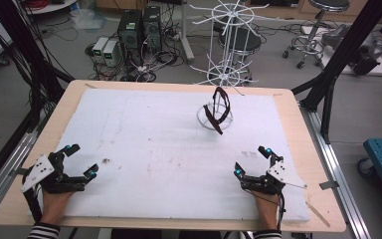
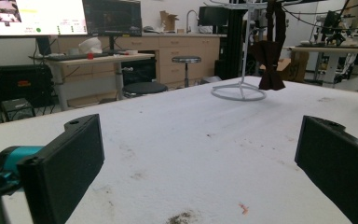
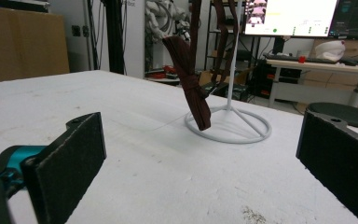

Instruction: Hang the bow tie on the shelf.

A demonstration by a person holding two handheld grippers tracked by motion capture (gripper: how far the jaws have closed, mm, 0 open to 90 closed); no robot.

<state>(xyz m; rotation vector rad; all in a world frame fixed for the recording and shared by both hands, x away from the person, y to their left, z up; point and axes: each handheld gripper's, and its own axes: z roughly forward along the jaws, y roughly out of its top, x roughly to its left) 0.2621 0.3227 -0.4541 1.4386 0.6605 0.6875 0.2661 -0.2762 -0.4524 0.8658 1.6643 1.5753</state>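
While both grippers rest at the near edge, nothing is yet handled: left gripper (image 1: 78, 160) fingers spread and empty; right gripper (image 1: 252, 160) fingers likewise released. Item: dark strap (image 1: 220, 110), hanging on white wire stand (image 1: 226, 59), well ahead of the right fingers, farther from the left. White pad (image 1: 144, 139) on table (image 1: 291, 99): bare, open room between fingers and stand

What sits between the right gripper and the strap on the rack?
Nothing: between the right gripper and the strap on the rack there is bare white pad, lightly stained, as the high view and right gripper view show.
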